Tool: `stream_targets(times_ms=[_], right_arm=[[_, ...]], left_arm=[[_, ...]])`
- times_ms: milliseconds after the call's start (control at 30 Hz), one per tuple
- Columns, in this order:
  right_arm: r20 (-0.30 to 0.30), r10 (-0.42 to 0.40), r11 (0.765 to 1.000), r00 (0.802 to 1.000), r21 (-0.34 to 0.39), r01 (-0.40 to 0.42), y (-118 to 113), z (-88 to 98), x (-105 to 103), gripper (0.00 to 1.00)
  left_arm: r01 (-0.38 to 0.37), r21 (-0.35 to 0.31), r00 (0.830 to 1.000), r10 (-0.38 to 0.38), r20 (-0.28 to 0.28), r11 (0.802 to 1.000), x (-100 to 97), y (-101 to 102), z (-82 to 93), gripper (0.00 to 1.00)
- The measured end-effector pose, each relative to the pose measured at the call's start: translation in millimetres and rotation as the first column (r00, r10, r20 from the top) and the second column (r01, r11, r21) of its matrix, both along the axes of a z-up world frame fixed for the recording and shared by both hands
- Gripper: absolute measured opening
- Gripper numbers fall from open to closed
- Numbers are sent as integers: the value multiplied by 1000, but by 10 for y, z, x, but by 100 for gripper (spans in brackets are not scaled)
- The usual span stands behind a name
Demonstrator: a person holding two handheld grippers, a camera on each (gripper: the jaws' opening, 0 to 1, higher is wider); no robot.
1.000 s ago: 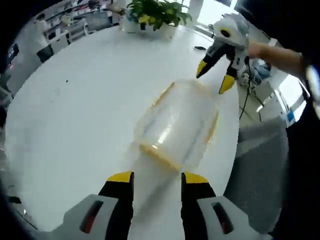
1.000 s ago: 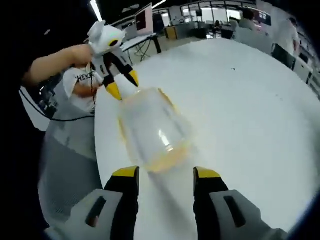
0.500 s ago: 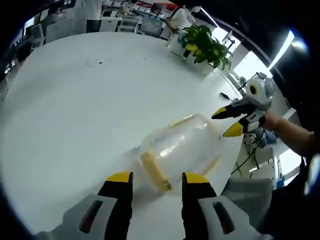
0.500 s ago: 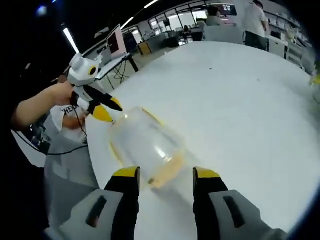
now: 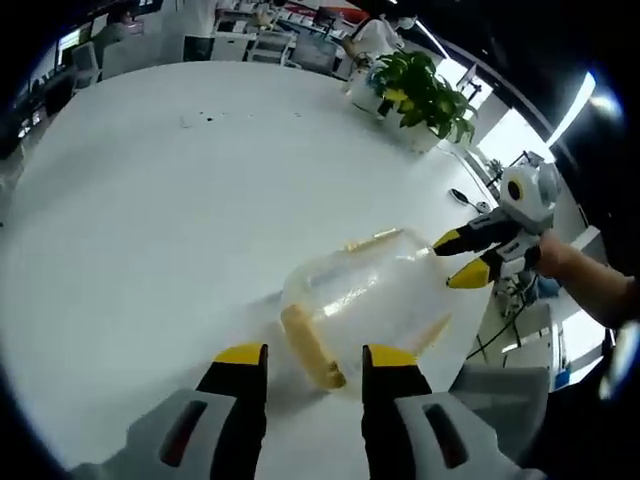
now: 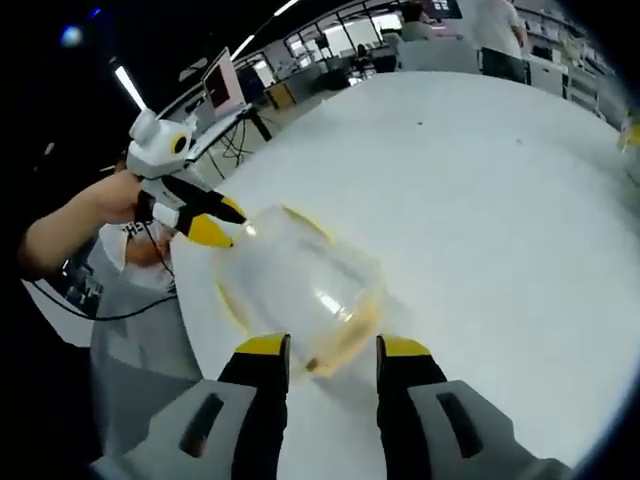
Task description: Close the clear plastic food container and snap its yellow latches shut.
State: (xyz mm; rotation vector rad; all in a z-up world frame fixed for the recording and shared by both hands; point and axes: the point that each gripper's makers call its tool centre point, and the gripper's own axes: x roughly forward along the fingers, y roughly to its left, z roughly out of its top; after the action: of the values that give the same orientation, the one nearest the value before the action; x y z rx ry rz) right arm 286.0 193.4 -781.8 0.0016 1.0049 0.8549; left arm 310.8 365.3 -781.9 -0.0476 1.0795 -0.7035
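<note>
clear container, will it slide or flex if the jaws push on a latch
The clear container looks thin-walled and see-through with nothing visible inside, so probably light. It sits on a smooth white table, so a one-sided push would likely slide it. Its walls may flex; bracing with the right gripper seems wise.

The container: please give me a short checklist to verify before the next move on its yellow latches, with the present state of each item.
1. Container stands on the white table: ok.
2. Lid sits on the container: ok, it looks seated, though the clear plastic is blurred.
3. Left tongs open, straddling the near yellow latch: ok.
4. Right tongs open at the opposite latch: ok.
5. Latches snapped shut: cannot tell.
6. Container clear of the table edge: not ok, it is near the edge.
</note>
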Motion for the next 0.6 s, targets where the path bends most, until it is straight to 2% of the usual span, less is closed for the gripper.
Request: stream_targets(times_ms=[33,133,200,233,267,600], right_arm=[[0,-8,1000,1000,22,8,20,26,13,30],[6,11,1000,1000,22,-11,51,35,2,27],[-2,4,1000,1000,25,-4,67,28,3,26],[-1,3,1000,1000,24,-3,69,26,2,26],[4,5,1000,1000,25,-5,70,27,0,25],[18,0,998,1000,59,-1,69,26,-7,24]], left_arm=[[-1,-1,1000,1,-2,1000,4,1,-13,31],[-10,-12,1000,10,3,1000,12,-29,-1,29],[-3,-57,1000,3,-9,998,-24,-124,19,22],[-19,-40,1000,19,-6,999,-21,-115,-2,23],[-5,-35,1000,5,9,999,-26,-133,1,23],[-23,-36,1000,23,13,999,-27,-117,2,22]])
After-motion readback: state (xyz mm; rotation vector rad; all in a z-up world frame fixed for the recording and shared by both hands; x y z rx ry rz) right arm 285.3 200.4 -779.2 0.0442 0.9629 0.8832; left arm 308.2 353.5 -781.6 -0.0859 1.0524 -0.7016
